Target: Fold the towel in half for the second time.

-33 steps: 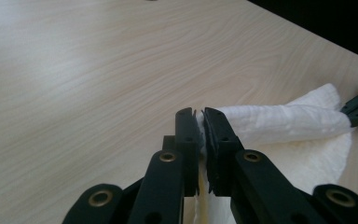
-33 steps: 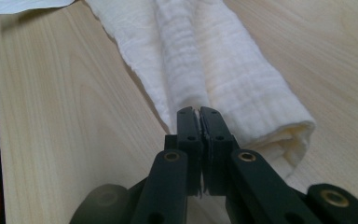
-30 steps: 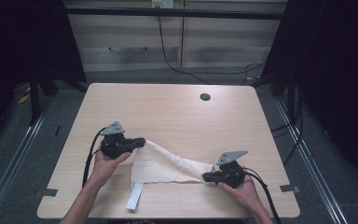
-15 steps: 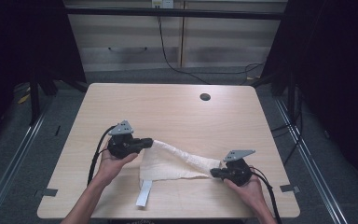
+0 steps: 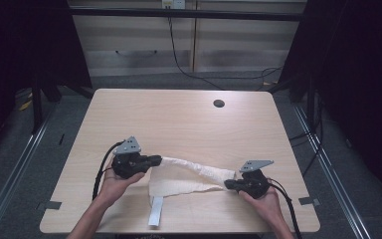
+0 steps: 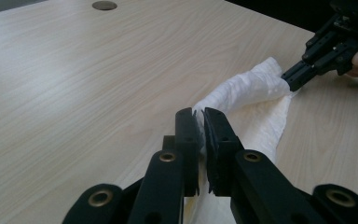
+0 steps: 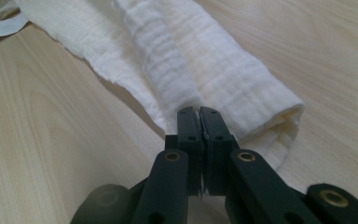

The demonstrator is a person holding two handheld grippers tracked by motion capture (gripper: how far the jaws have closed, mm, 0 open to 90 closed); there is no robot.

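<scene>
While the white cloth (image 5: 186, 177) lies on the near half of the bench (image 5: 179, 119), well short of the round hole (image 5: 219, 103), each claw is clamped on one end of it. The left claw (image 5: 155, 160) pinches the cloth's left end — the right claw (image 5: 229, 184) its right end — and the upper edge hangs between them as a loose roll. A white strap (image 5: 155, 211) trails from the cloth towards the near edge.
</scene>
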